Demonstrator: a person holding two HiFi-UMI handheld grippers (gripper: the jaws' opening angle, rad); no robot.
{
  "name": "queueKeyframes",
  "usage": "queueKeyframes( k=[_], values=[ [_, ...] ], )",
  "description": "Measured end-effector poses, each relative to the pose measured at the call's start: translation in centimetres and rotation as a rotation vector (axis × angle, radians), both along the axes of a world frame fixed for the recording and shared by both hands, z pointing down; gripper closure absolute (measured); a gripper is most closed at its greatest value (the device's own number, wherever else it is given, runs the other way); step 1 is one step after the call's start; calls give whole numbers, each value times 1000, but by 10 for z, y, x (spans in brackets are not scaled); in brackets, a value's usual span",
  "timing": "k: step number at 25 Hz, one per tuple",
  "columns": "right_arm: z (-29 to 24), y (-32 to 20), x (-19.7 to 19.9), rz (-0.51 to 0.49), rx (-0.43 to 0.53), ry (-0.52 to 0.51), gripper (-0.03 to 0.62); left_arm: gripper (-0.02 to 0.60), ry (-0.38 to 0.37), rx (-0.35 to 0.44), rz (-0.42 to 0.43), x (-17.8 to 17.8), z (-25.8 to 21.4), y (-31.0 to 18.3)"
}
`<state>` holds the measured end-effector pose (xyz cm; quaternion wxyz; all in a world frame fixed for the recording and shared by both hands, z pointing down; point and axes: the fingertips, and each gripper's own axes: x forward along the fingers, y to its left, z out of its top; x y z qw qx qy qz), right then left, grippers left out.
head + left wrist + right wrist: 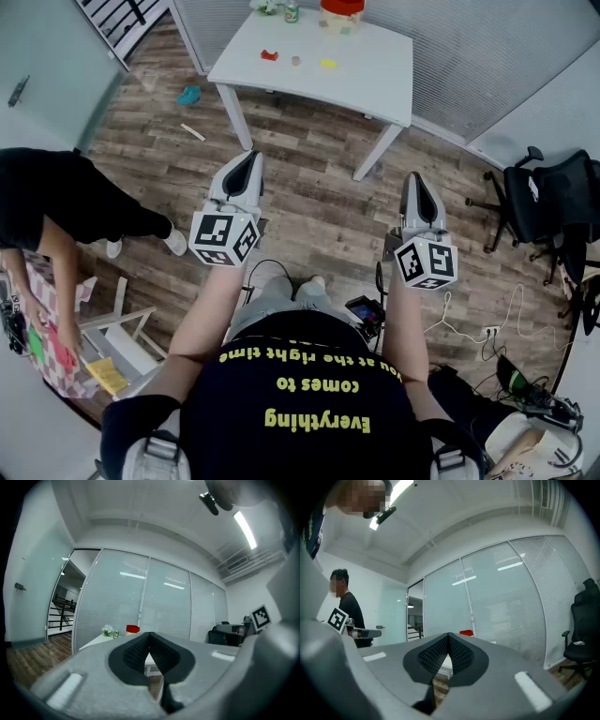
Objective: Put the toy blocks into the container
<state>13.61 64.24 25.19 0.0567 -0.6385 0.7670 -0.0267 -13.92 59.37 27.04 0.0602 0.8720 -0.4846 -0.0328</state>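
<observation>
both tongs held level in front of you, well short of the table. left tongs (250,157): jaws shut, nothing between them. right tongs (412,178): same, shut and empty. ahead, white table (375,75) carries a red block (270,54), a yellow block (327,64), and probably a third small one between them. expect light, hard, slick pieces; pinch across flat sides. red-topped container (341,11) at the far edge.

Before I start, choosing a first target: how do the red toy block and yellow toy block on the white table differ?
The red toy block lies left of the yellow toy block. The yellow block sits nearer the red-topped container than the red block. Both lie on the white table, outside it.
</observation>
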Motion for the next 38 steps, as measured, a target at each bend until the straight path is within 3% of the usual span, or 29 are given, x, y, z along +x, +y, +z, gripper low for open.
queueKeyframes(
  k=[18, 32, 38],
  values=[
    [-10, 0, 9, -23, 12, 14, 589, 581, -17, -6, -10, 13, -3, -2],
    [-12, -25, 46, -85, 41, -41, 589, 581, -18, 3, -83, 46, -4, -15],
    [-12, -12, 57, -100, 52, -51, 589, 582, -11, 26, -98, 54, -12, 2]
  ],
)
